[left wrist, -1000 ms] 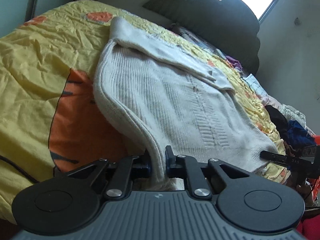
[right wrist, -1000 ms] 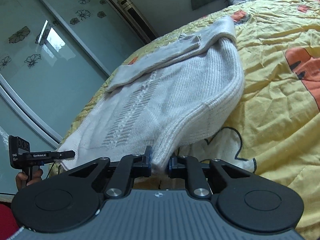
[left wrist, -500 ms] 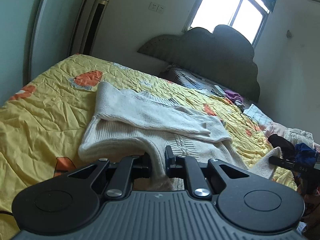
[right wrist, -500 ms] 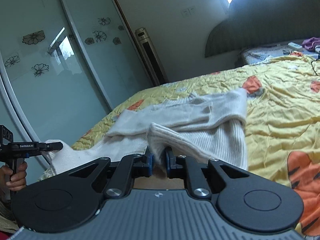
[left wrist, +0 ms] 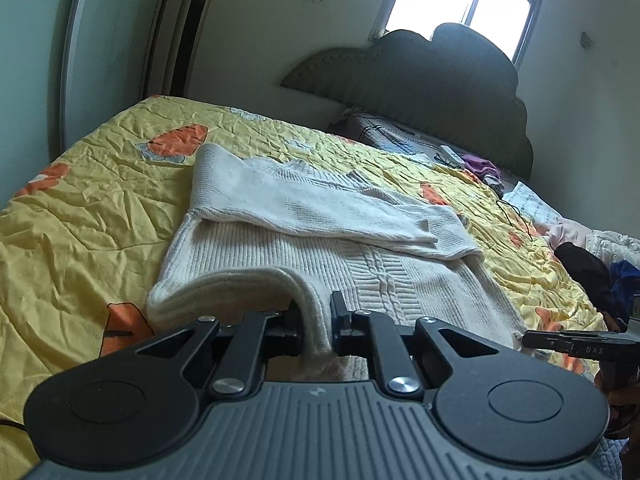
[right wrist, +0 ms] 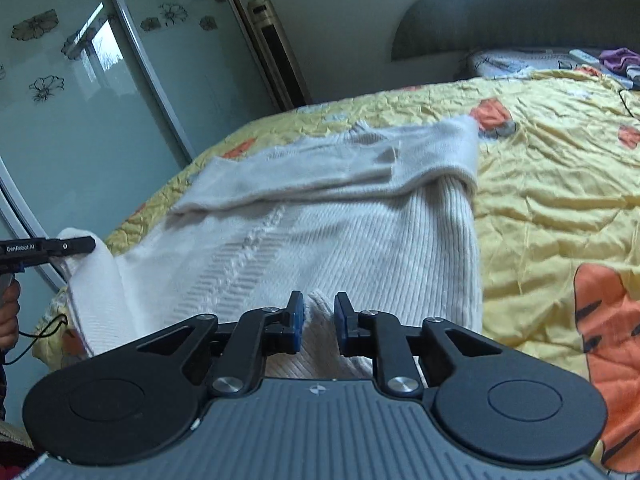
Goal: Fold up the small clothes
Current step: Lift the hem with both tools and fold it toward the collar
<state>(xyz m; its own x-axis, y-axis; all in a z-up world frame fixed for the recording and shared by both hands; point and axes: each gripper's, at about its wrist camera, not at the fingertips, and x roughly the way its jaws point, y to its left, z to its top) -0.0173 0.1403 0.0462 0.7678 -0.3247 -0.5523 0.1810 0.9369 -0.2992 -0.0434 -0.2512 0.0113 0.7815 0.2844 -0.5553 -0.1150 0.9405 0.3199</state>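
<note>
A cream knitted sweater (left wrist: 320, 256) lies on the yellow bedspread (left wrist: 92, 200), sleeves folded across its upper part. My left gripper (left wrist: 316, 322) is shut on the sweater's bottom hem at its left corner, lifted a little above the bed. My right gripper (right wrist: 319, 320) is shut on the hem at the other bottom corner of the sweater (right wrist: 352, 232). Each gripper shows at the edge of the other's view, the left one (right wrist: 76, 245) holding a raised fold of hem and the right one (left wrist: 532, 338) at the far right.
The yellow bedspread with orange tiger prints covers the bed (right wrist: 560, 184). A dark headboard (left wrist: 432, 80) stands at the far end. Loose clothes (left wrist: 592, 256) lie piled on the right side. Glass sliding wardrobe doors (right wrist: 80, 92) and a tower air conditioner (left wrist: 184, 28) stand beyond the left bed edge.
Both grippers have lifted the sweater's bottom hem off the bed and carried it toward the sleeves, with the views tilting up to show the room.
</note>
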